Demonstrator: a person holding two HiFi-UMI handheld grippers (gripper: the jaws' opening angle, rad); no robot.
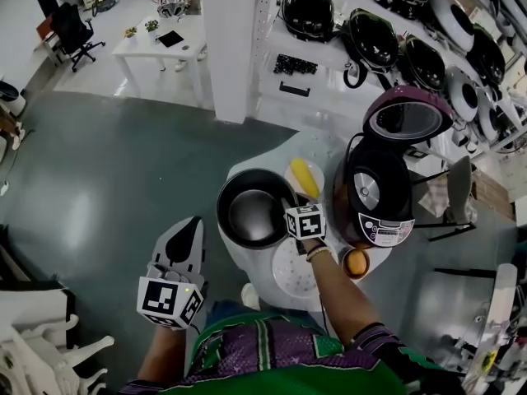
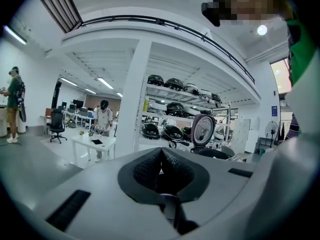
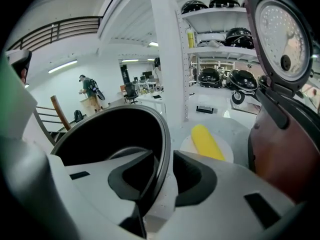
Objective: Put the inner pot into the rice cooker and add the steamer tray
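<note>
Right gripper clamped on pot rim.
Pot sat on surface beside open cooker; tray partly hidden under arm; cooker's panel print unreadable; left gripper closed, empty.

The head view looks steeply down from above the dark red rice cooker with its lid raised, which sits right of centre and is seen whole from some way off. The left gripper view sits well to the cooker's left and faces almost level across the room, so the cooker shows small and far. The right gripper view is just beside the cooker, tilted down along the rim of the black round inner pot, and the cooker fills its right edge. All three views share the cooker and the white shelving of black cookers behind it.
</note>
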